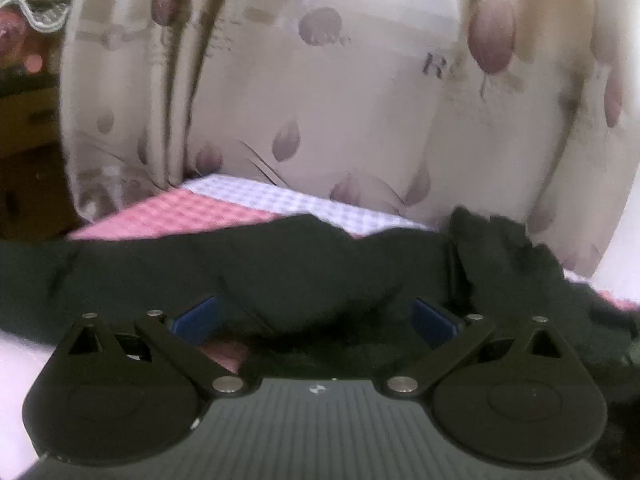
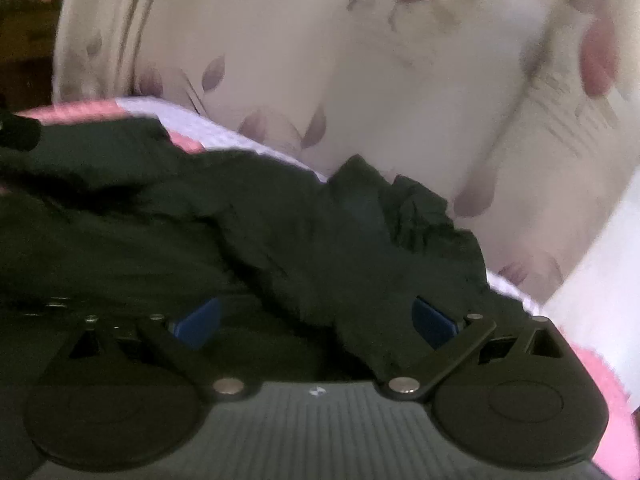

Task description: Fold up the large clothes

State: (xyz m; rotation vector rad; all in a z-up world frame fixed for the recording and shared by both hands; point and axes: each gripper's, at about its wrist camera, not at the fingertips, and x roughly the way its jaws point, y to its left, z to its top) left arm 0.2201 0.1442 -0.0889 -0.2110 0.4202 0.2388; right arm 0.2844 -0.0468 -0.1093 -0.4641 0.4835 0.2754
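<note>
A large dark green-black garment [image 1: 304, 264] lies rumpled across a pink and white checked bed cover [image 1: 188, 212]. My left gripper [image 1: 316, 312] is open, its blue pads [image 1: 200, 314] spread wide, with a fold of the garment bunched between them. In the right wrist view the same garment [image 2: 280, 220] spreads in loose folds over the cover [image 2: 160, 110]. My right gripper [image 2: 316, 316] is open too, its blue pads [image 2: 198, 320] wide apart, with cloth lying between them. The fingertips of both grippers are hidden by the cloth.
A cream curtain with mauve petal prints [image 1: 340, 92] hangs right behind the bed and fills the upper half of both views [image 2: 360, 100]. Dark wooden furniture [image 1: 28, 128] stands at the far left. A white wall strip [image 2: 600, 260] shows at the right.
</note>
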